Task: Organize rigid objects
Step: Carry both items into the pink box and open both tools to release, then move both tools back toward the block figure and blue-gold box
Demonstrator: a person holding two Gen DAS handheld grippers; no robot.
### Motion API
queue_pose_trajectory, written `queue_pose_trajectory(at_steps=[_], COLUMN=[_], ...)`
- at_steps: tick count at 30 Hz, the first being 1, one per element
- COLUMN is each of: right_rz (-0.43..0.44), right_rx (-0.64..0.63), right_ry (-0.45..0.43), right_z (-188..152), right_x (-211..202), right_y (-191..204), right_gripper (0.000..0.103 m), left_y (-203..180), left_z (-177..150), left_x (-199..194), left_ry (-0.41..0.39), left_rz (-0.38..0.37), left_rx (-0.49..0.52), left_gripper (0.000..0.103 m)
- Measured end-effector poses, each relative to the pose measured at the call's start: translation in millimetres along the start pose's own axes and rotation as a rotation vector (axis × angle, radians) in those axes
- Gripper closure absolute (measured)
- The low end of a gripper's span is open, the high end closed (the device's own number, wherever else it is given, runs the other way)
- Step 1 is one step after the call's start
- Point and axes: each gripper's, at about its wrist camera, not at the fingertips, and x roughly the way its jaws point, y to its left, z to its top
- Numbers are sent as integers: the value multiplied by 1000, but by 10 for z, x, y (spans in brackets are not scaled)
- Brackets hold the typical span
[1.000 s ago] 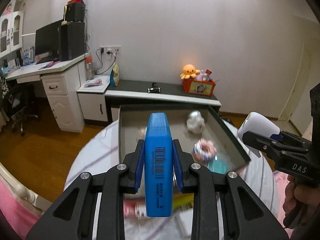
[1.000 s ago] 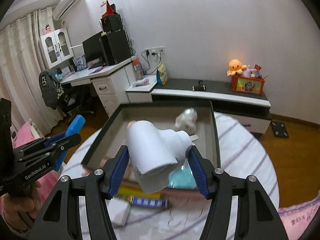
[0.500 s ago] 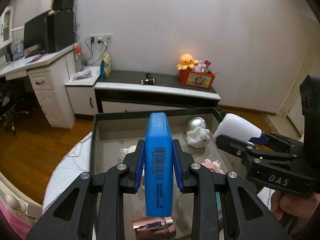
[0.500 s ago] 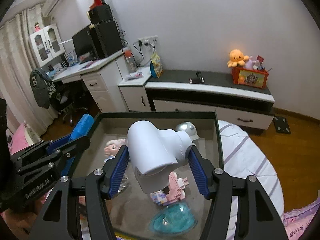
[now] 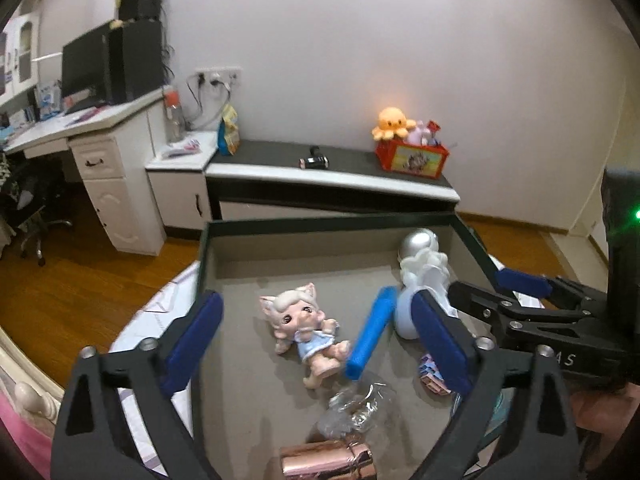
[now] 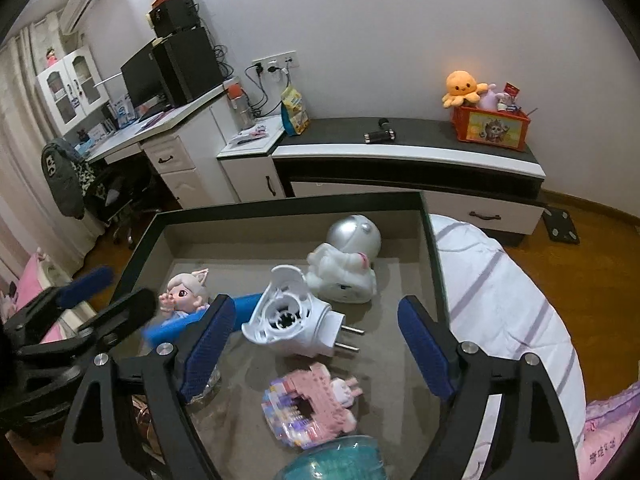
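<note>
You see a matt grey box floor (image 6: pixel 384 280), a glossy white plastic plug unit (image 6: pixel 292 320) at frame centre, a mirror-silver astronaut helmet (image 6: pixel 354 236), and a shiny rose-gold metallic cylinder (image 5: pixel 326 460) at bottom.

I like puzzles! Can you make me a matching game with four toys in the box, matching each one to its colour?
Things:
1. doll with cat ears
2. long box lying by the doll
3. plug-in gadget with two prongs
4. block figure at the front

Colours:
A. blue
B. pink
C. white
D. pale hair, light blue dress

Pairs: 1-D, 2-A, 3-C, 4-B
</note>
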Motion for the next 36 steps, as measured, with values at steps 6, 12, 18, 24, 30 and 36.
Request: queue_pose_trajectory(at_steps=[6, 12, 18, 24, 30, 36], right_rz=[0, -9, -13, -7, -12, -19], right_rx=[33, 36, 33, 32, 25, 32], right_ry=[-46, -91, -138, -163, -154, -139], right_z=[-97, -254, -471, -750, -1067, -1354], right_x=[-295, -663, -1045, -1323, -1471, -1582], right_y=[-9, 46, 135, 228, 302, 318], right_gripper=[18, 18, 18, 18, 18, 18], left_y=[99, 208, 251, 230, 98, -6], left_z=[-102, -273, -501, -766, -1039, -1287], left_x=[-354, -696, -1040, -1317, -1507, -1646], left_ry=[-46, -68, -80, -82, -76, -64], left_rz=[37, 56, 78, 88, 90, 88], left_rx=[-8, -32, -34, -35, -10, 3], left_gripper=[0, 0, 0, 0, 0, 0])
